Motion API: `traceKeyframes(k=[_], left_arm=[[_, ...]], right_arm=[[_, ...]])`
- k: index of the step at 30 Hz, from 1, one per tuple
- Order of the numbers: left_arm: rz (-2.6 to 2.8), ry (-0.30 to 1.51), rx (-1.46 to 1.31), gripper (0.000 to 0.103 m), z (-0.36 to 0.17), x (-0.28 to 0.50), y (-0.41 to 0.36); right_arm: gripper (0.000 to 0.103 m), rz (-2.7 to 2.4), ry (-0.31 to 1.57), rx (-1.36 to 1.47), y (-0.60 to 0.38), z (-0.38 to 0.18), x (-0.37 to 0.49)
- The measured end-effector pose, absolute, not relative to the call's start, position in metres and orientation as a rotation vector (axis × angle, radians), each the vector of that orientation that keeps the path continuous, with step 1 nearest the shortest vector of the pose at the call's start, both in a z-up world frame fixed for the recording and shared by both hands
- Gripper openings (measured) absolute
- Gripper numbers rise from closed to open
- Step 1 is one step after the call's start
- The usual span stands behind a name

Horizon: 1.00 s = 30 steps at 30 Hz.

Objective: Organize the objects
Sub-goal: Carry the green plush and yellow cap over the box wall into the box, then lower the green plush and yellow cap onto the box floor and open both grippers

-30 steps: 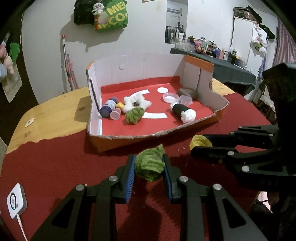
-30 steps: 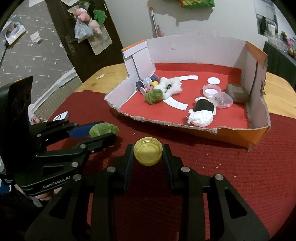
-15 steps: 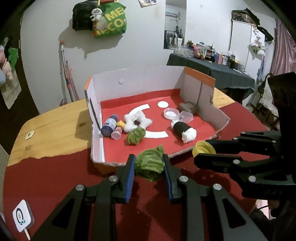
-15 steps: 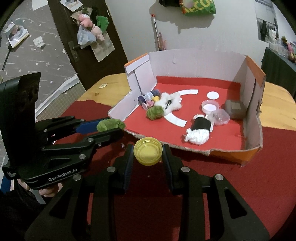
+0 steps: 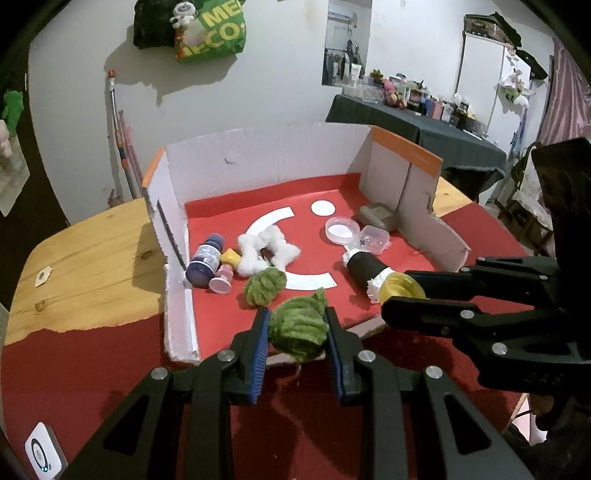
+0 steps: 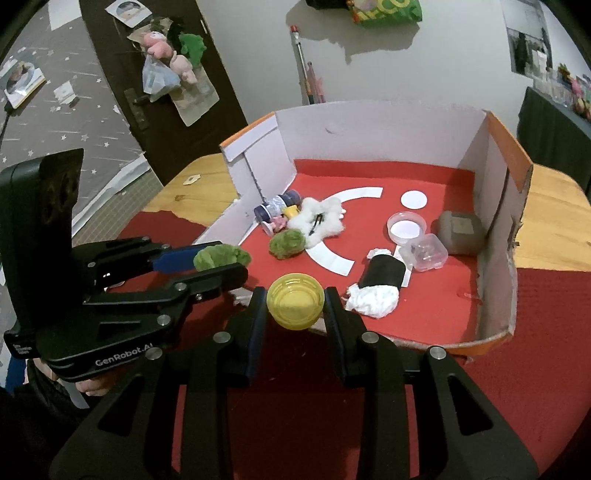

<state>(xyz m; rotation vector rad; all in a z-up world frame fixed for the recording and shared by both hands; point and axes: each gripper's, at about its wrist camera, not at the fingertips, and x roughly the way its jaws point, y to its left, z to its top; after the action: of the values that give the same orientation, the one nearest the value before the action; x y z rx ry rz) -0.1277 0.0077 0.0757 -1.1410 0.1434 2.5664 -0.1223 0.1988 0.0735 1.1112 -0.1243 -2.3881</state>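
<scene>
A fuzzy green yarn ball (image 5: 298, 328) is clamped by the left gripper (image 5: 295, 350). A round yellow plastic cap (image 6: 295, 304), hollow side facing the camera, is pinched by the right gripper (image 6: 295, 314); no long axis is shown by either.

A pale wooden tabletop (image 5: 85, 258) partly covered by red textured cloth (image 6: 517, 369) lies ahead of the tongs. Beyond stands a white plaster wall (image 5: 277, 92) with a hanging green printed bag (image 5: 214, 33). Far right, a dark-clothed cluttered side table (image 5: 424, 129); far left, a dark wooden door (image 6: 122, 74).

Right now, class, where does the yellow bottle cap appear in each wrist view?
Left wrist: the yellow bottle cap shows right of centre, held by the right gripper.
Right wrist: low centre, between that gripper's fingers.
Shared landmark: the black roll with white stuffing, beside the cap.
</scene>
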Motion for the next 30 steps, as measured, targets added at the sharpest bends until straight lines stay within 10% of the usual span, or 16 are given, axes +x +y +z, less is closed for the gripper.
traceKeyframes(k=[30], left_arm=[[2.471, 0.156, -1.320, 0.029, 0.039, -0.174, 0.008]], right_arm=[[0.029, -2.294, -0.110, 1.292, 0.187, 0.037, -0.177]])
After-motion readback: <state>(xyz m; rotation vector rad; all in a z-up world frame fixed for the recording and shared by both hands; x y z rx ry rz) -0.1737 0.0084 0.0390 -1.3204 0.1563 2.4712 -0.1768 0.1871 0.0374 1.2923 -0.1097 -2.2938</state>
